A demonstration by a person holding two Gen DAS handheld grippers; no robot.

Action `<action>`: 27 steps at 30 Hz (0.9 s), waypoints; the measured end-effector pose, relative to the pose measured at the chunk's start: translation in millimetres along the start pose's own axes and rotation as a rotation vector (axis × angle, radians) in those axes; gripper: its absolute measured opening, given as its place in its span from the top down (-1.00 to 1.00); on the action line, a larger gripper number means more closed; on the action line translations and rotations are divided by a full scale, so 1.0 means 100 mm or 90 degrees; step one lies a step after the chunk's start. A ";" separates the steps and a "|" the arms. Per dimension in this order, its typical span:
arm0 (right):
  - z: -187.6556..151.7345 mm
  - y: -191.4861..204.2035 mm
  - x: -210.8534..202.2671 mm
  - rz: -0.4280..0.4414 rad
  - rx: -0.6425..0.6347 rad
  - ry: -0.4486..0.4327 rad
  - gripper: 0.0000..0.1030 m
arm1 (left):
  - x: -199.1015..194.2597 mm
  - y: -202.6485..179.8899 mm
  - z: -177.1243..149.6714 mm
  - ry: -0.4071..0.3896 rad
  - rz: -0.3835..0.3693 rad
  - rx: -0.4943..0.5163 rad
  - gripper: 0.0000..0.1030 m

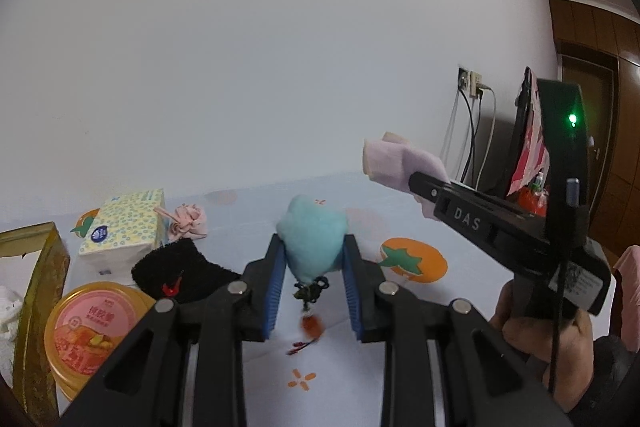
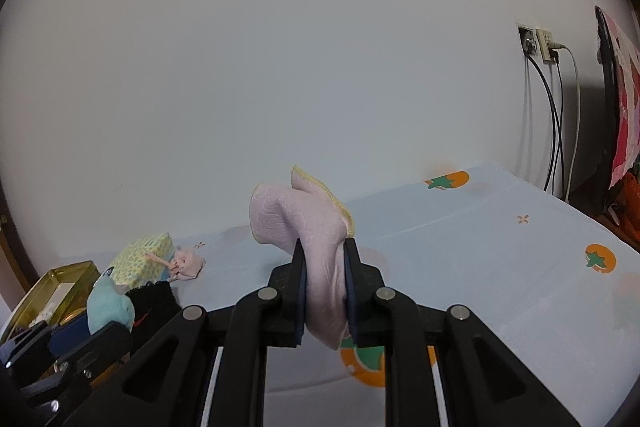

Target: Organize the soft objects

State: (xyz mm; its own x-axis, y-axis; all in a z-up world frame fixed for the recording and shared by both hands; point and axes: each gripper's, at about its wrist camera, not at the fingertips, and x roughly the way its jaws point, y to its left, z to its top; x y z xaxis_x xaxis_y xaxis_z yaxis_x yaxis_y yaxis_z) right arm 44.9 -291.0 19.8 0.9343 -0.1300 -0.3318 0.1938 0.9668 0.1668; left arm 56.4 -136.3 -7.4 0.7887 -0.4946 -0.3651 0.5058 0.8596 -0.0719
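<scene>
Squeezed mid-body by the left claw (image 1: 313,281), the light blue plush (image 1: 312,241) looked compressible, while the limp lilac cloth (image 2: 304,227) was pinched by the right claw (image 2: 325,293).

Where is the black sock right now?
The black sock lies on the tablecloth, left in both views, between the tissue pack and the orange-lidded tub.

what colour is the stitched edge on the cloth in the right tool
Yellow stitching along the pale lilac cloth, clearest in the right wrist view.

Black tools (image 1: 312,291) (image 2: 325,291), blue pads (image 1: 276,283), silver screws; perhaps "DAS" lettering.
</scene>
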 end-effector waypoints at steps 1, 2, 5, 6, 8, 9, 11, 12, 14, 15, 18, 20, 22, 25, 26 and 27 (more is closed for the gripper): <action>-0.01 0.01 -0.02 -0.001 0.002 -0.001 0.66 | -0.01 0.01 0.00 0.000 0.000 0.000 0.49; -0.01 0.00 -0.03 0.000 0.004 -0.003 0.66 | -0.03 0.02 0.01 -0.001 -0.001 0.000 0.49; -0.03 0.00 -0.09 0.000 0.014 -0.004 0.66 | -0.08 0.02 0.00 -0.004 -0.007 0.006 0.49; -0.04 0.01 -0.10 0.001 0.016 -0.004 0.66 | -0.09 0.02 0.00 -0.005 -0.007 0.009 0.49; -0.06 0.05 -0.15 0.000 0.013 -0.007 0.66 | -0.11 0.02 0.00 -0.006 -0.007 0.013 0.49; -0.06 0.08 -0.17 -0.001 0.007 -0.010 0.66 | -0.12 0.02 0.00 -0.006 -0.007 0.013 0.49; -0.08 0.14 -0.21 -0.003 -0.004 -0.017 0.66 | -0.14 0.02 -0.01 -0.007 -0.006 0.016 0.49; -0.08 0.16 -0.23 -0.004 -0.008 -0.019 0.66 | -0.14 0.02 -0.01 -0.007 -0.005 0.019 0.49; -0.10 0.20 -0.26 -0.007 -0.014 -0.022 0.66 | -0.15 0.01 -0.02 -0.008 0.001 0.024 0.49; -0.10 0.22 -0.28 -0.009 -0.017 -0.025 0.66 | -0.16 0.02 -0.02 -0.009 0.004 0.026 0.49; -0.12 0.24 -0.32 -0.011 -0.015 -0.029 0.66 | -0.17 0.05 -0.03 -0.008 0.010 0.021 0.49; -0.13 0.26 -0.34 -0.011 -0.012 -0.029 0.66 | -0.17 0.08 -0.03 -0.005 0.012 0.015 0.49; -0.14 0.28 -0.36 -0.012 -0.014 -0.031 0.66 | -0.18 0.11 -0.03 -0.004 0.014 0.010 0.49; -0.15 0.32 -0.40 -0.012 -0.020 -0.036 0.66 | -0.19 0.13 -0.05 -0.004 0.020 0.012 0.49; -0.16 0.34 -0.41 -0.011 -0.022 -0.037 0.66 | -0.19 0.14 -0.05 -0.003 0.021 0.012 0.49; -0.17 0.35 -0.42 -0.010 -0.023 -0.038 0.66 | -0.19 0.14 -0.05 -0.002 0.022 0.011 0.49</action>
State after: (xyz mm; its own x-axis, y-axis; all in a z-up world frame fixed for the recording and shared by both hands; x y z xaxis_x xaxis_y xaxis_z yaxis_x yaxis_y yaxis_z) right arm 7.0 -248.1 24.3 0.9477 -0.1572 -0.2778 0.1986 0.9718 0.1275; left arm 46.7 -113.9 -6.1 0.8070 -0.4652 -0.3638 0.4842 0.8739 -0.0435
